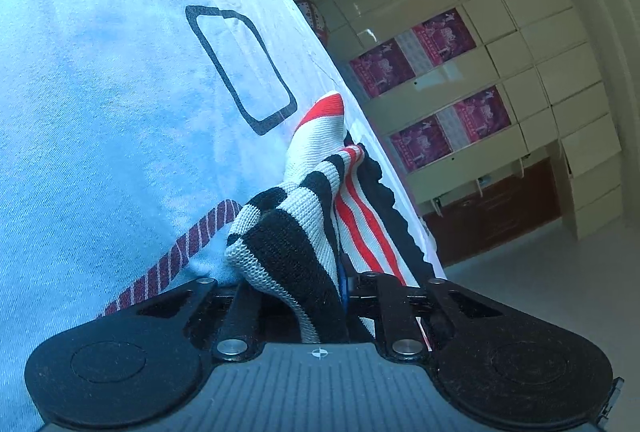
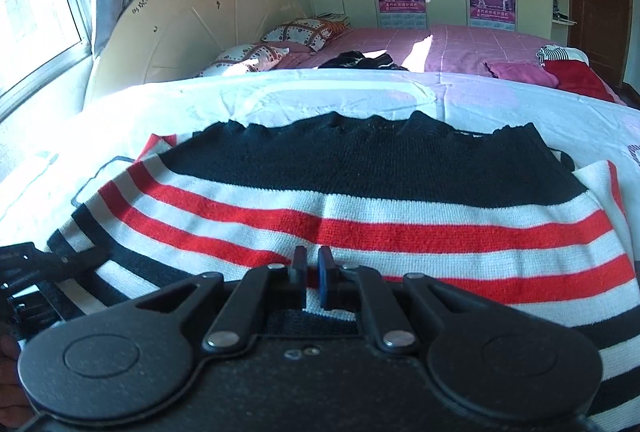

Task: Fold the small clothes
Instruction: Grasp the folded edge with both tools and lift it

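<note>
Room: bedroom around you, white sheet spread ahead of both claws, a pink bed beyond it.
Left gripper: clenched on a bunched fold of the striped sweater; the knit rises straight out of its jaws.
Outline: a black rectangle is drawn on the sheet, ahead and left of your left claw.
Sweater body: lies flat just ahead of your right claw, black band farthest.
Right gripper: jaws nearly together over the red and white stripes; whether they pinch knit, you cannot tell.
</note>
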`<action>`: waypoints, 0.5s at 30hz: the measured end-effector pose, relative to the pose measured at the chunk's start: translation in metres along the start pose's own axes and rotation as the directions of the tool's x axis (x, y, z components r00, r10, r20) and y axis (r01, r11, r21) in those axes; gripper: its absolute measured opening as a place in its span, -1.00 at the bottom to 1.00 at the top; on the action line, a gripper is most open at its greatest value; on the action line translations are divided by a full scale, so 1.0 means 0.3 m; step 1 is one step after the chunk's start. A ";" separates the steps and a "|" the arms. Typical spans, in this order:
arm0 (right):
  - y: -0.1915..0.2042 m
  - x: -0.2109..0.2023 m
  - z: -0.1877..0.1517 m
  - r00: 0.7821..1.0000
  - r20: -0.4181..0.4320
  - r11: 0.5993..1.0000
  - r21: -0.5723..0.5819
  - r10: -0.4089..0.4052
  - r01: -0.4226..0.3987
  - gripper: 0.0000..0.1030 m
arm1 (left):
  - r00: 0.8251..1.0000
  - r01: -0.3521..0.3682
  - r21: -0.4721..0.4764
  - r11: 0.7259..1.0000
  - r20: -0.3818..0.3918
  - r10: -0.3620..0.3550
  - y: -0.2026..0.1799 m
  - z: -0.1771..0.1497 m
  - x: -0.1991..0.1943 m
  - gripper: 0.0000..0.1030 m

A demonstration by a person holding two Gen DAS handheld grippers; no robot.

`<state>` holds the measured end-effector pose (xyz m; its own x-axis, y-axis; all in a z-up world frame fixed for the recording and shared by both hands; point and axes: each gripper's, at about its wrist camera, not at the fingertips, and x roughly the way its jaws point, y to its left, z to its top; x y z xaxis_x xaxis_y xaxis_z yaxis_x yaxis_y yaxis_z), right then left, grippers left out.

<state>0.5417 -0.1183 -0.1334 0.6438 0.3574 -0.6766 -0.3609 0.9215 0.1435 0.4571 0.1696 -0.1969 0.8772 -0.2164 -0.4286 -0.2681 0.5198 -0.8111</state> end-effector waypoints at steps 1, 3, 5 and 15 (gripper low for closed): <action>-0.001 0.010 -0.003 1.000 0.004 1.000 0.001 -0.009 0.009 -0.92 | 1.000 0.002 0.004 1.000 -0.002 -0.002 -0.001 0.001 0.002 -0.68; 0.000 0.008 -0.008 1.000 0.009 1.000 0.013 -0.012 0.012 -0.93 | 1.000 0.006 -0.011 1.000 -0.006 -0.006 0.006 0.003 -0.001 -0.66; 0.005 0.005 -0.016 1.000 0.015 1.000 0.001 -0.019 0.019 -0.93 | 1.000 0.004 -0.017 1.000 -0.007 -0.004 0.010 0.006 0.001 -0.65; -0.037 0.003 -0.043 0.999 0.048 0.998 0.057 0.024 -0.027 -0.94 | 0.999 -0.030 0.301 0.953 0.018 0.026 -0.212 0.039 -0.047 -0.70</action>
<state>0.5376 -0.1302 -0.1448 0.6665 0.3867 -0.6374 -0.3389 0.9187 0.2029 0.4662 0.1493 -0.1346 0.8772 -0.1875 -0.4421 -0.1623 0.7506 -0.6405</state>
